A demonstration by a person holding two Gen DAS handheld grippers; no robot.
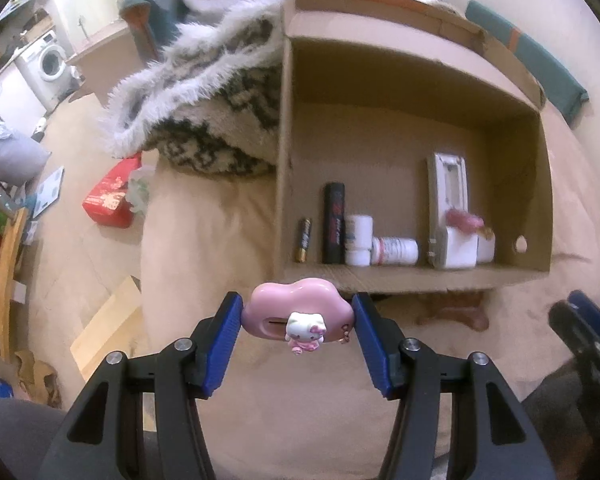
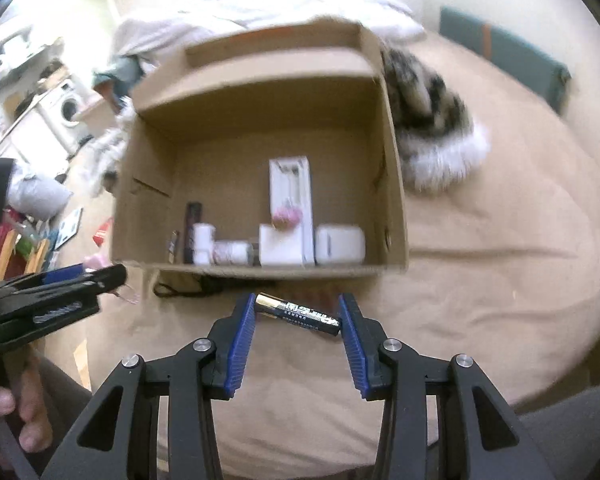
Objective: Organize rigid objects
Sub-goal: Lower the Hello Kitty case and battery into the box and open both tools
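Holding a pink cloud-shaped trinket (image 1: 298, 314) with a small white cat figure on its front, the left hand-held gripper (image 1: 296, 320) is clenched on the trinket's two ends, hovering over the beige bed (image 1: 228, 248) just short of the cardboard box (image 1: 540, 184). Row inside along the near wall, left to right: a small battery (image 1: 304, 240), black tube (image 1: 334, 228), two white bottles (image 1: 358, 240), a white device with smaller white blocks (image 1: 448, 216). Best placement, by my reading: carry the trinket level over the near rim, lower it into bare floor behind the row, and release only once it rests, so nothing is knocked over.

Right hand-held gripper (image 2: 298, 316): grasping an AA battery (image 2: 298, 315) lengthwise, ends against the blue pads, slightly tilted. It sits low, pointing at the box from just outside the near wall. Lay this battery beside the one already at the row's left end.

Both grippers aim forward, roughly level, side by side; the view is blurred.
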